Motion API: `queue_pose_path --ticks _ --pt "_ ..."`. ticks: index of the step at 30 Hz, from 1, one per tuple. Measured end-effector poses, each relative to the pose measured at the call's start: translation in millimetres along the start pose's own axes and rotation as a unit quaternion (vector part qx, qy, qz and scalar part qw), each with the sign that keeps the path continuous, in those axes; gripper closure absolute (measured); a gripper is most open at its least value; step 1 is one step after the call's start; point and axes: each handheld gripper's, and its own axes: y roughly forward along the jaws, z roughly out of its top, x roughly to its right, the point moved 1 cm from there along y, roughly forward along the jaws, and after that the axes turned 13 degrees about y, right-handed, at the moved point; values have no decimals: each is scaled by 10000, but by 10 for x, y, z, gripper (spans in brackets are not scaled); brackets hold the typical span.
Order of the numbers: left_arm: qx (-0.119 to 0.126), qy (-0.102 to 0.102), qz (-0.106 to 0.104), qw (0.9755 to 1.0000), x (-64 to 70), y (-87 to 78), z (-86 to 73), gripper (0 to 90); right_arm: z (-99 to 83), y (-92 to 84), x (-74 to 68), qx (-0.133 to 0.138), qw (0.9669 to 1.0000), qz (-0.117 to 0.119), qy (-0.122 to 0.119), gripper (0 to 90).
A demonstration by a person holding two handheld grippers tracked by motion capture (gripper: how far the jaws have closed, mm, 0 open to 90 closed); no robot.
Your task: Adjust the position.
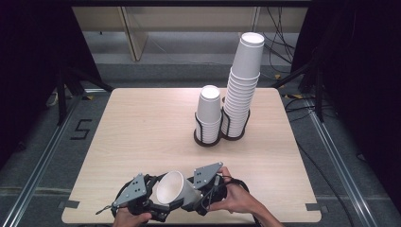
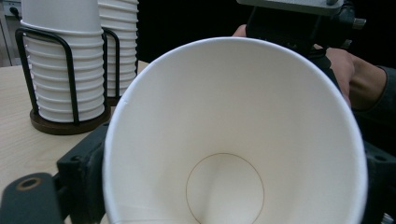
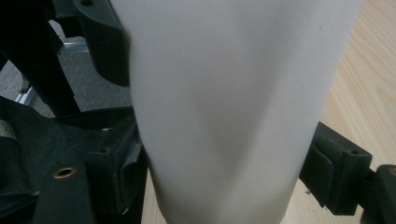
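A white paper cup lies tilted above the table's near edge, its open mouth turned up and to the left. My left gripper is closed on it near the rim; in the left gripper view I look straight into the cup, with a black finger against its side. My right gripper is shut on the cup's lower wall, its pads pressing both sides, and the wall looks slightly dented. Hands hold both grippers.
Two stacks of white cups stand in a black wire double holder on the far right part of the wooden table: a short stack and a tall leaning stack. Dark stands and cables flank the table.
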Motion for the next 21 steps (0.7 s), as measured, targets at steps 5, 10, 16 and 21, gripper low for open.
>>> queue_pose_path --ticks 5,10,16,21 --pt "-65 28 37 10000 -8 5 -4 126 -7 -2 -3 -121 9997 -146 134 199" --pt "-192 122 170 9996 -37 -21 11 126 -3 -54 -7 -145 9988 -436 139 165" --pt "-256 140 84 9995 -3 14 10 120 13 -9 -65 -238 9983 -525 -28 223" --pt "-3 -99 76 9999 -27 4 9 68 8 8 -80 -123 9991 -395 -81 239"
